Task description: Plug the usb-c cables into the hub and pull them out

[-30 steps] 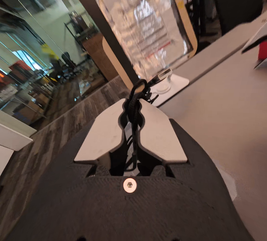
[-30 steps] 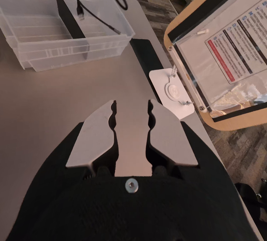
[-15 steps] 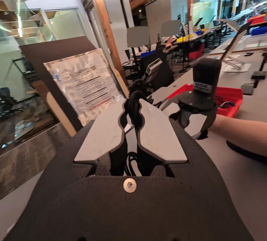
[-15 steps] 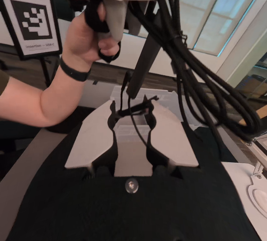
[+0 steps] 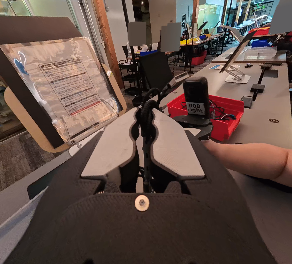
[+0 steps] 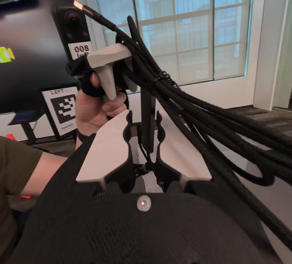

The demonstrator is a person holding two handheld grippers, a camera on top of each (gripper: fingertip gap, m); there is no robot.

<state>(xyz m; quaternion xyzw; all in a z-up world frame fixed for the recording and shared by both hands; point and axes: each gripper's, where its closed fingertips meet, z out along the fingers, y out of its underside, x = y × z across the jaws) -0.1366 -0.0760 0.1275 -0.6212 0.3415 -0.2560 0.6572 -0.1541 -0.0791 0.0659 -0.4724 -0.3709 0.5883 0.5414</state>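
Observation:
My left gripper [image 5: 145, 118] is shut on a bundle of black braided cables [image 5: 147, 109] and holds it in the air. The right wrist view shows this gripper [image 6: 121, 66] in a hand, with the bundle [image 6: 158, 69] draping down to the right. One metal-tipped USB-C plug [image 6: 82, 7] sticks up at the top left. My right gripper [image 6: 144, 118] is open, below the bundle. A thin black cable [image 6: 144, 150] hangs loose between its fingers. Its camera housing [image 5: 196, 95] shows in the left wrist view. I cannot pick out the hub.
A red bin [image 5: 227, 123] with loose wires sits on the grey table [image 5: 260, 129]. A tilted board with a laminated sheet [image 5: 71, 85] stands at the left. Small black adapters [image 5: 257, 89] lie farther back. A marker sign [image 6: 63, 110] and a black post [image 6: 147, 122] stand ahead of the right gripper. The gap from one gripper's tips to the other's is roughly 7 centimetres.
Both grippers have swung up from the table and turned to face each other. The left one has lifted the cable bundle with it. The right one stays open.

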